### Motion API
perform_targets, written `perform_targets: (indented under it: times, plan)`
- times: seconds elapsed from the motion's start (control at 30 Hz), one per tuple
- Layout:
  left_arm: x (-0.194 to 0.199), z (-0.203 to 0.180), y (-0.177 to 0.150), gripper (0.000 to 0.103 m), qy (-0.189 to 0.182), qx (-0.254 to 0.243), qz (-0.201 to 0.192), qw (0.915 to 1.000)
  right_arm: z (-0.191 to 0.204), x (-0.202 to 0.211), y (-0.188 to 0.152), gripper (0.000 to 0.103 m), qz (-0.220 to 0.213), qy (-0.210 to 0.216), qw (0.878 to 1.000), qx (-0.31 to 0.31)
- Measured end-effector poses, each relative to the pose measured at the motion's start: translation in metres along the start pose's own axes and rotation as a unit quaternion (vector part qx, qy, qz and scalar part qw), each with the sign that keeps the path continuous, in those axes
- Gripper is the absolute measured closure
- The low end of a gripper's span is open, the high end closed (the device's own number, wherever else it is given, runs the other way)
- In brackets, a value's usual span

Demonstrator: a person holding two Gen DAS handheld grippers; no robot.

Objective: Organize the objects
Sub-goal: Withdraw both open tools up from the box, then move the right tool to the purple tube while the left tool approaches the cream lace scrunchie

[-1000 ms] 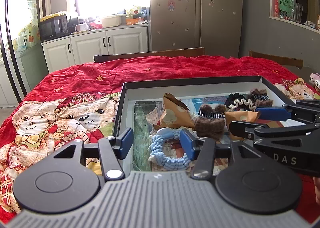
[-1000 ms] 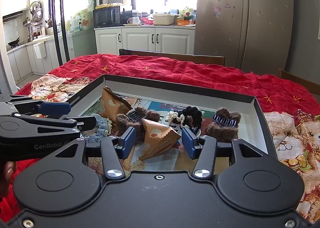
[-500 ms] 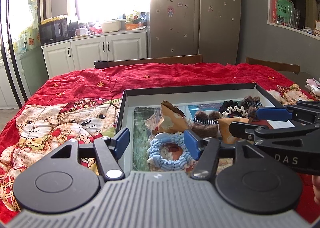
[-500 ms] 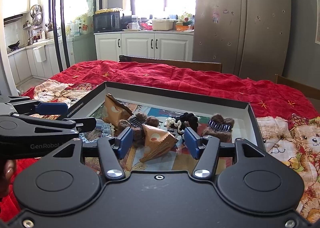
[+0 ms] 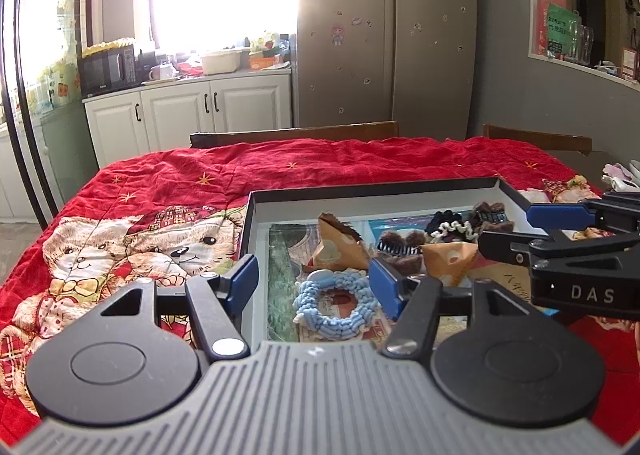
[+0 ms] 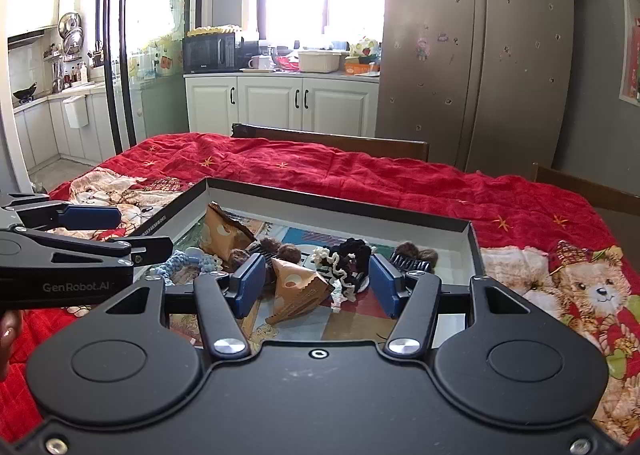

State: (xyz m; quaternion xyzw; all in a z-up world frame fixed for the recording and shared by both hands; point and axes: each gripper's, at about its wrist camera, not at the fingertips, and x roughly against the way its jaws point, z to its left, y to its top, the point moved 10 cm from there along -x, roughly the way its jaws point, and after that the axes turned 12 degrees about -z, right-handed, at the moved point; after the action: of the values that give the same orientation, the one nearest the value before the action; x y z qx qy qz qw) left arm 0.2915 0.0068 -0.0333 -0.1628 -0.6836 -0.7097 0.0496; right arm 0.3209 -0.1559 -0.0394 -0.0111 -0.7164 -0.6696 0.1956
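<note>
Left wrist view shows the blue braided ring (image 5: 334,305) lying flat in the box (image 5: 372,188), straight ahead between my left tongs (image 5: 312,281), whose jaws have just been opening and hold nothing. Just beyond the ring sit a brown paper cone (image 5: 334,245) and a furry brown hair clip (image 5: 400,249), loosely heaped, which I judge is why they need sorting. In the right wrist view my right tongs (image 6: 316,281) also stand apart and empty, jaws just widened, with a second paper cone (image 6: 296,289) and a black-and-white scrunchie (image 6: 346,261) ahead between them, and another furry clip (image 6: 412,257) past the right finger. Both tongs hover above the box, I think to choose a first piece. The box rests on a red bear-print cloth (image 5: 168,191) covering the surface.
</note>
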Motion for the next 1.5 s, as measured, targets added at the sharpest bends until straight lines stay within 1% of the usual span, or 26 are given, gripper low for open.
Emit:
perform_targets:
  times: [0.33,0.63,0.83,1.03,1.23,1.4,1.5]
  plan:
    - [0.025,-0.005,0.014,0.029,-0.007,-0.004,-0.017,0.9998,-0.004,0.026,0.008,0.047,-0.007,-0.003,1.0,0.01]
    - [0.052,-0.012,0.018,0.026,-0.024,-0.015,-0.026,0.9993,-0.001,0.058,0.009,0.047,-0.013,-0.001,0.999,0.039]
    - [0.065,-0.02,0.012,0.026,-0.037,-0.026,-0.024,0.9987,0.003,0.078,0.008,0.047,-0.015,0.002,0.999,0.05]
    - [0.075,-0.024,0.004,0.026,-0.05,-0.026,-0.018,0.9982,0.003,0.097,0.003,0.047,-0.01,0.001,0.999,0.053]
    - [0.08,-0.03,-0.008,0.026,-0.063,-0.026,-0.009,0.9976,0.006,0.108,-0.012,0.047,0.001,0.004,0.999,0.041]
    - [0.078,-0.036,-0.019,0.026,-0.072,-0.023,0.004,0.9971,0.005,0.113,-0.026,0.047,0.014,-0.005,1.0,0.025]
    - [0.076,-0.039,-0.027,0.026,-0.075,-0.019,0.013,0.9969,0.004,0.109,-0.036,0.047,0.027,-0.012,1.0,0.009]
